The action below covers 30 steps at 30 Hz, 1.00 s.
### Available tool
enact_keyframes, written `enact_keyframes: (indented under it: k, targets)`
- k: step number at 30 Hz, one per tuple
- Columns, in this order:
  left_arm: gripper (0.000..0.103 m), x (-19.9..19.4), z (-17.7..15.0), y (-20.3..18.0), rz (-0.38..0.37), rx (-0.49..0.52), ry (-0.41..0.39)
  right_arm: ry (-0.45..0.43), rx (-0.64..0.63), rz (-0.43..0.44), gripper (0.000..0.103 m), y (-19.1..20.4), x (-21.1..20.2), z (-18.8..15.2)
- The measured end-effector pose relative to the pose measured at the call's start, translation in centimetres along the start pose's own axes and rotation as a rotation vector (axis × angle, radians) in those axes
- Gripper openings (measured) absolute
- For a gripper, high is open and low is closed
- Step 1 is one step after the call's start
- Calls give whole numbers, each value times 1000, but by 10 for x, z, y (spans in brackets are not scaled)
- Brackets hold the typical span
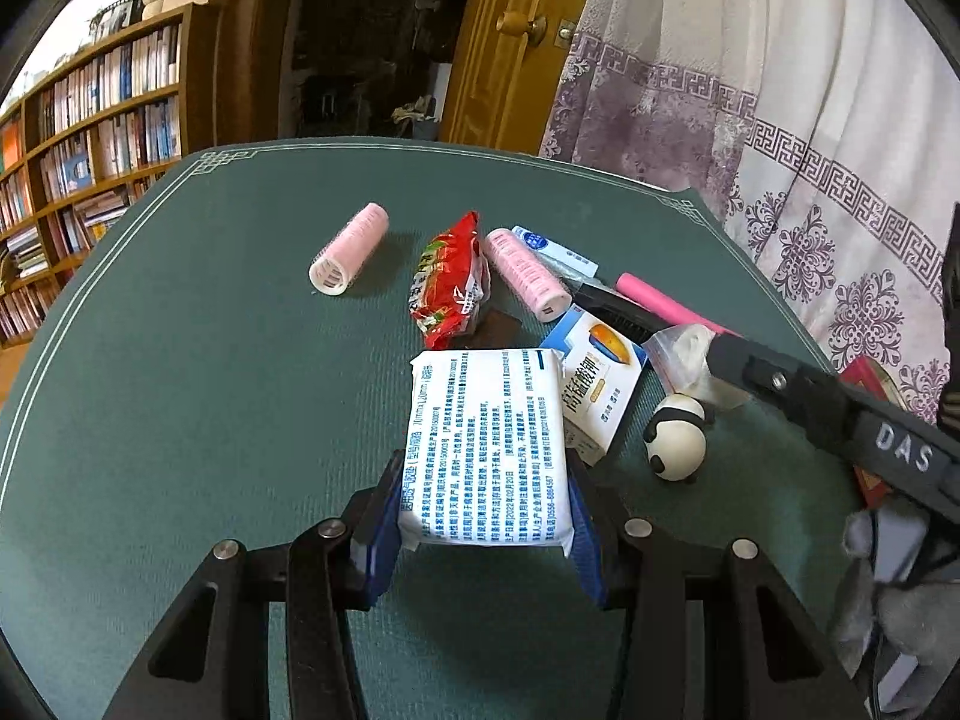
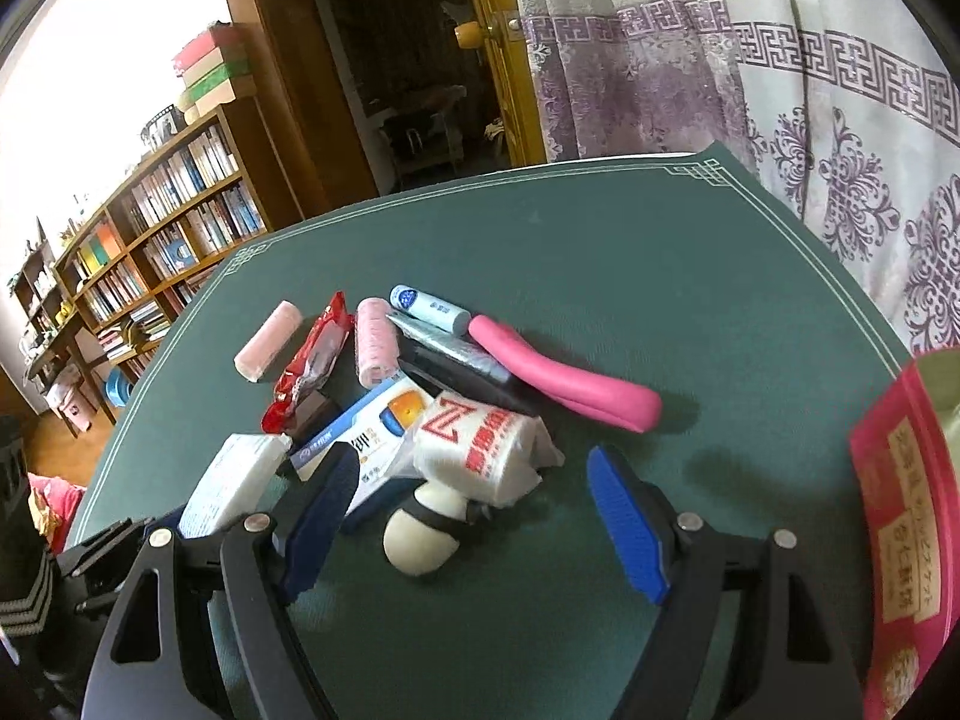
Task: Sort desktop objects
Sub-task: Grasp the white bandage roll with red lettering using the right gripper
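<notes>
My left gripper (image 1: 483,516) is shut on a white packet with blue print (image 1: 489,444), held just over the green mat (image 1: 210,390); the packet also shows in the right wrist view (image 2: 231,486). My right gripper (image 2: 471,504) is open around a panda figurine (image 2: 423,534) beside a white gauze pack with red print (image 2: 480,450). The pile holds a blue-white medicine box (image 2: 360,438), a red snack packet (image 1: 447,282), two pink hair rollers (image 1: 348,258) (image 1: 528,273), a pink-handled tool (image 2: 564,378) and a white-blue tube (image 2: 429,309).
A red box (image 2: 900,516) stands at the mat's right edge. A patterned curtain (image 1: 810,150) hangs on the right, a bookshelf (image 1: 78,168) on the left, and a wooden door (image 1: 510,42) behind the table.
</notes>
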<state>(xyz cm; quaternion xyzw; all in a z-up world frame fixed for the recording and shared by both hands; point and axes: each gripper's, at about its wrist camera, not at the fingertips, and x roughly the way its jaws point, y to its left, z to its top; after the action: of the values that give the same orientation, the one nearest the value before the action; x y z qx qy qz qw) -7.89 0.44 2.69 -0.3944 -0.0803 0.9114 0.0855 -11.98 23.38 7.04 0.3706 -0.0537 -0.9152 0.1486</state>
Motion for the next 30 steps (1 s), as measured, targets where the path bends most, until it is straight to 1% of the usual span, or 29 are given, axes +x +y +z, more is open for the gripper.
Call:
enact_keyframes:
  k: [7,11,12,13,15,25,30]
  targets:
    - [49,3,-1,-1,-2,0,8,-1,5,-13,82,-1,13,9]
    - [49,6,-2,-1,-4,1,13,26,7,-20,81,-4,26,11]
    - [49,6,-2,0,-4,1,14,42,8,-16,75,-5,30,10]
    - [49,6,-2,-1,-5,0,14,54,5,-8,64,-6,33,8]
    - [49,6,-2,0,-6,-3,15,73,-6,-8,52,-4,36,4]
    - [49,0,-1,-3,-3,-3,2,24,-36,5,51,0,4,-5]
    - [49,-8,0,-10,-2,9,-12,7,-24,8,51,-6,-16,-10]
